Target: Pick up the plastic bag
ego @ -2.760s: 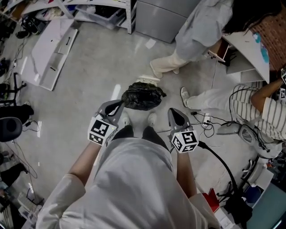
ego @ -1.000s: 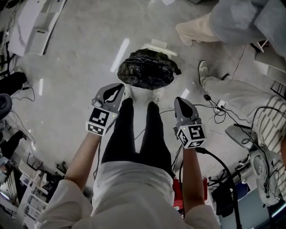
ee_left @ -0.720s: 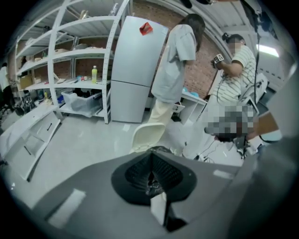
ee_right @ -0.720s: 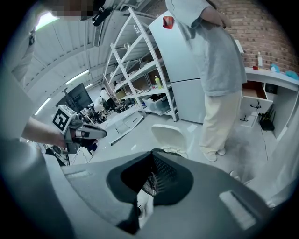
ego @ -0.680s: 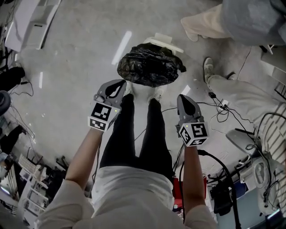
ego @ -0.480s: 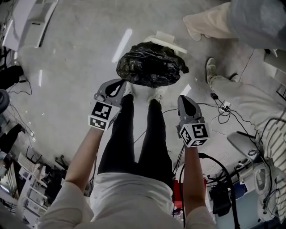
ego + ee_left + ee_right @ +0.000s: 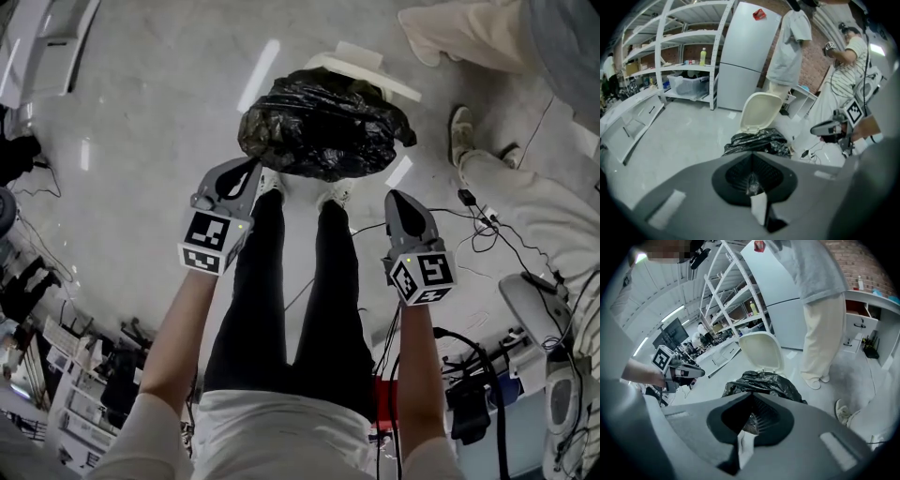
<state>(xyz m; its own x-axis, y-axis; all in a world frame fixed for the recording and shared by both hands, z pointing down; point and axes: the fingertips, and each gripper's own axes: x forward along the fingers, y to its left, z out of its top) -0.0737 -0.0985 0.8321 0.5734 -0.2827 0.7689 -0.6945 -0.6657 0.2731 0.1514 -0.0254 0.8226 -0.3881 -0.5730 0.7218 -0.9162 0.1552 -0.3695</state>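
The plastic bag, black and crumpled, sits on the floor just in front of my shoes. Nearest to me, I hold the left gripper beside my left leg and the right gripper beside my right leg, both pointing down and forward. The jaws of each one are pressed together, and nothing is caught between them. Neither one touches the bag. The tip of the left gripper is near the bag's near-left edge, and the right gripper is a little more apart from it. Cables lie on the floor at my right. Behind the bag a white lid stands open and upright, close against its far side. Further away stands a person in cream trousers, and a person in a striped shirt is at the right. At the far wall I see a pale fridge and white shelves.
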